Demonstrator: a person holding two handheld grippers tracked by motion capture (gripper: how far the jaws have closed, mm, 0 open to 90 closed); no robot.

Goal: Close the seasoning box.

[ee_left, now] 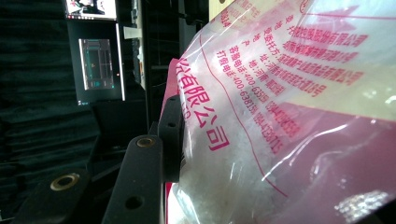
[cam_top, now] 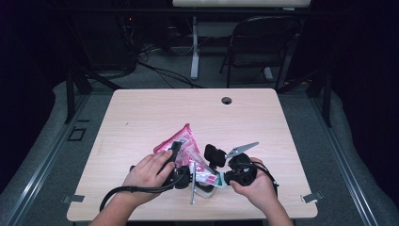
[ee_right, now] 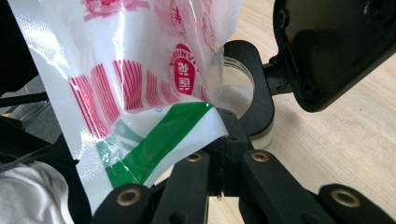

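At the near edge of the table [cam_top: 141,113], two hands hold the grippers close together. The right gripper [ee_right: 219,128] has its jaws pressed together on a green and white corner of the plastic bag [cam_top: 181,143]. The left gripper [cam_top: 175,157] pinches the pink side of this bag, which contains white grains. Behind the table stands a dark chair [cam_top: 259,42].

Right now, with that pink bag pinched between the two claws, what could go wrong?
The right gripper clamps only a thin corner of the bag, so the slick film might slip free or tear. The bag holds white grains; if it opens unevenly, they could miss the small clear container and spill on the table. The left gripper presses the bulging side, which might shift.
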